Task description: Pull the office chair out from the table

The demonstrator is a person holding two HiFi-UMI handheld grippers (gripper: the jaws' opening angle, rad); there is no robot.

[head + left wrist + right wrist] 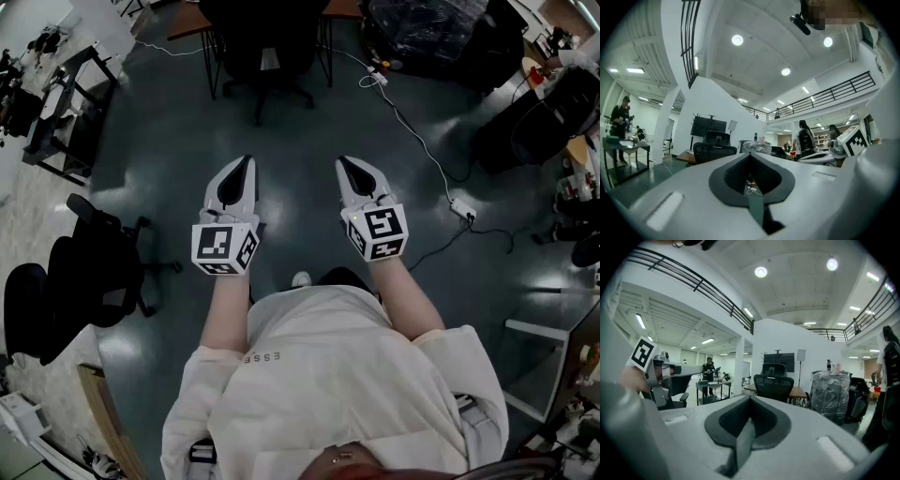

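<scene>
The person stands on the open floor (309, 131) with both grippers held out in front, side by side and apart. The left gripper (244, 171) has its jaws pressed fully together with nothing between them. The right gripper (348, 172) is the same, closed tight and empty. Neither touches anything.

The office chair (265, 52), black with a mesh back, is well ahead of both grippers. It is pushed in at the wooden bench (187, 22), with its back towards the person and its star base (267, 94) out on the floor. As I judge it, the pull has not begun and the approach comes first.

I see 4 risks from here:

1. A white cable (412, 131) runs over the floor from near the bench to a power strip (463, 208), right of the path. A step that drifts right could catch it.
2. The jaws are closed. If they arrive at the backrest that way, they would only nudge the chair further under the bench.
3. The chair probably swivels and rolls. A pull by 1 gripper, or one off-centre, would likely spin the seat instead of drawing it straight back, and an armrest could catch the bench edge or a leg.
4. A grip on the mesh alone may slip or stretch it, so the frame edge looks the safer hold.

A 2nd black chair (89, 272) stands at the left, clear of the path.
</scene>
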